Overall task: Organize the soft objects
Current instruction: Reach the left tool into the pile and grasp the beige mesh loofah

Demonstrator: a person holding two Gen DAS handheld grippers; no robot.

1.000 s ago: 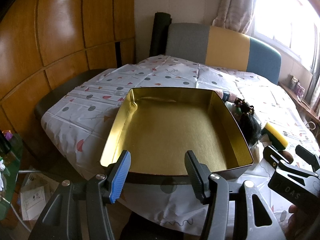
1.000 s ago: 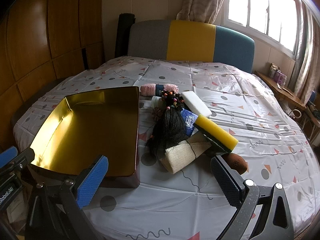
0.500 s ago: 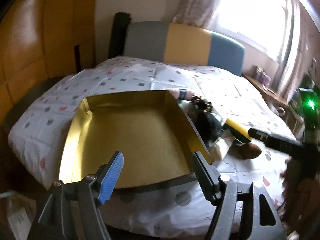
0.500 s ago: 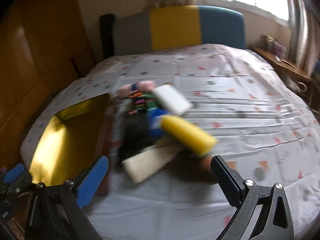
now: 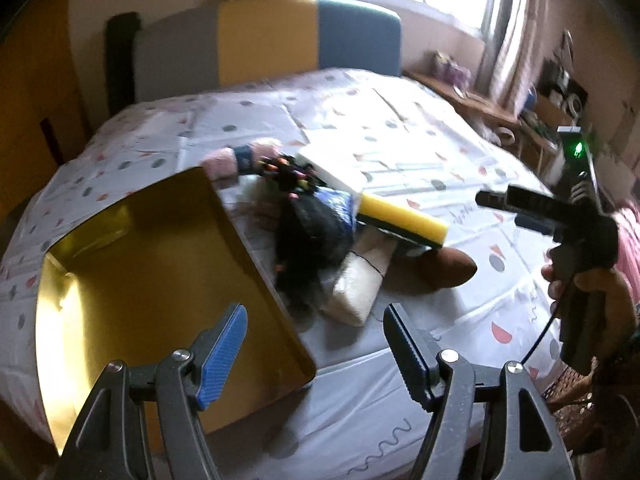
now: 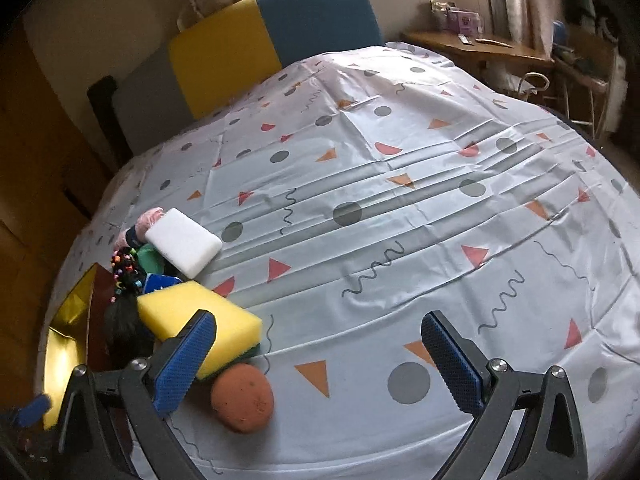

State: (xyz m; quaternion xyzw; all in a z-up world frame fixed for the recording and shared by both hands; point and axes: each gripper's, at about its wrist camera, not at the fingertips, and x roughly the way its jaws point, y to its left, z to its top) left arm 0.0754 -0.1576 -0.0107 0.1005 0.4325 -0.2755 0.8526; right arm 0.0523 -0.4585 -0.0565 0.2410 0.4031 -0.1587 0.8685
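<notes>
At the bed's [image 6: 400,208] left edge sits the gold tin [image 5: 132,280], nothing inside it. Just right of it the soft things lie heaped: black hairpiece [image 5: 312,236], white sponge [image 6: 183,246], yellow sponge [image 6: 192,316], brown ball [image 6: 242,398]. No lettering is legible. The left gripper [image 5: 314,344] has just spread its fingers wide, nothing between; the right gripper [image 6: 318,364] gapes wide, empty.

A bed [image 6: 400,208] under a white sheet [image 5: 400,148] printed with dots, triangles and squiggles carries everything. In the left wrist view a gold tray [image 5: 132,280] sits at eight o'clock; just beside it, toward centre, lies a heap — pink roll [image 5: 224,160], white block [image 5: 332,168], yellow sponge [image 5: 400,220], black hair [image 5: 312,240], beige pad [image 5: 360,288], brown ball [image 5: 452,268].
</notes>
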